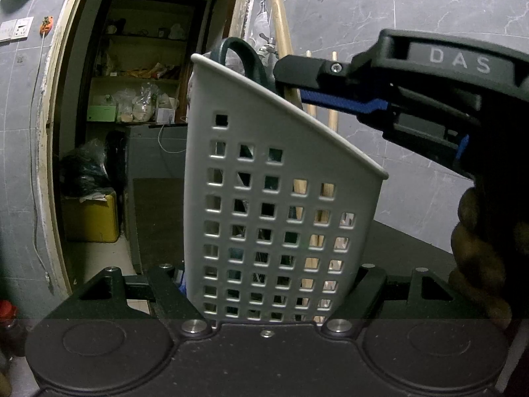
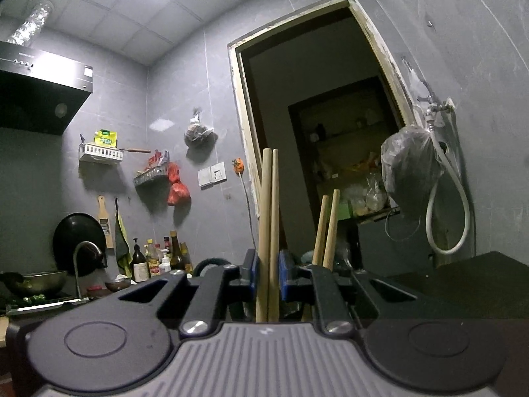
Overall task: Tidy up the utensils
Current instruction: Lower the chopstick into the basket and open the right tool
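**Q:** Where are the utensils, and what has hold of them?

**A:** 2 wooden chopsticks (image 2: 268,231) stand nearly upright, side by side, pinched between the blue pads (image 2: 283,276) of my right gripper (image 2: 267,278). Its jaws are narrow, clamped on the pair. Their lower ends are hidden from the right wrist camera. From the left wrist view, that gripper (image 1: 297,86) reaches over the slanted rim of a white perforated utensil holder (image 1: 277,198), so the sticks look to be inside it. 2 more chopsticks (image 2: 327,228) stand just beside them, and a dark looped handle (image 1: 238,56) rises from the holder's tall side.

**Q:** And your left gripper?

**A:** My left gripper (image 1: 269,294) brackets the holder's base, 1 finger at each side. I cannot tell whether it presses or merely sits alongside.

**Q:** How should this step go?

**A:** I judge the pair should stay vertical and go straight down near the other sticks. Release only once the tips are bottomed out, so they don't tip over the low edge. The left side should brace the light holder against tilting.
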`<action>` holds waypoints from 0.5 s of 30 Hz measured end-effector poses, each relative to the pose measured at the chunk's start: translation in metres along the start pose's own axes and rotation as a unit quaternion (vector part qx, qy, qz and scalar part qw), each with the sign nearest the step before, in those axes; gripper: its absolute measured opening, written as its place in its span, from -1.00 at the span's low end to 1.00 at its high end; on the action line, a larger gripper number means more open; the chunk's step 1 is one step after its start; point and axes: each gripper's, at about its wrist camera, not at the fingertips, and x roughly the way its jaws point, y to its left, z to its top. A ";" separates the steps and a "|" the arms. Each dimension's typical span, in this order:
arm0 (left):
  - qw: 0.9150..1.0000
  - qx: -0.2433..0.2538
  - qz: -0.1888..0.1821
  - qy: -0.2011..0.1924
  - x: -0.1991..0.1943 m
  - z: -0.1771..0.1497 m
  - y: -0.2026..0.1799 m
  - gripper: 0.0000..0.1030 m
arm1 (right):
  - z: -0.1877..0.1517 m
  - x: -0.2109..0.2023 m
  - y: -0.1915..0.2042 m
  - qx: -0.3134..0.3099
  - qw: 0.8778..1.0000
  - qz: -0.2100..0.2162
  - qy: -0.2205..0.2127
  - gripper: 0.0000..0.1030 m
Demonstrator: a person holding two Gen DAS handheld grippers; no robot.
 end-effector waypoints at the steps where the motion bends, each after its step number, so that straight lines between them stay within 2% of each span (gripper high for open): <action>1: 1.000 -0.001 0.000 0.000 0.000 0.000 0.000 0.50 | -0.001 -0.001 0.001 -0.002 1.000 -0.001 0.002 -0.70; 8: 1.000 -0.001 0.000 0.000 0.000 0.000 0.000 0.50 | -0.003 -0.002 0.002 -0.007 1.000 -0.006 0.010 -0.69; 13: 1.000 -0.002 0.000 0.000 0.000 0.000 0.001 0.51 | -0.005 -0.004 0.005 -0.014 1.000 -0.014 0.017 -0.60; 15: 1.000 -0.002 0.000 0.000 0.000 0.000 0.001 0.51 | -0.005 -0.005 0.006 -0.016 1.000 -0.017 0.019 -0.49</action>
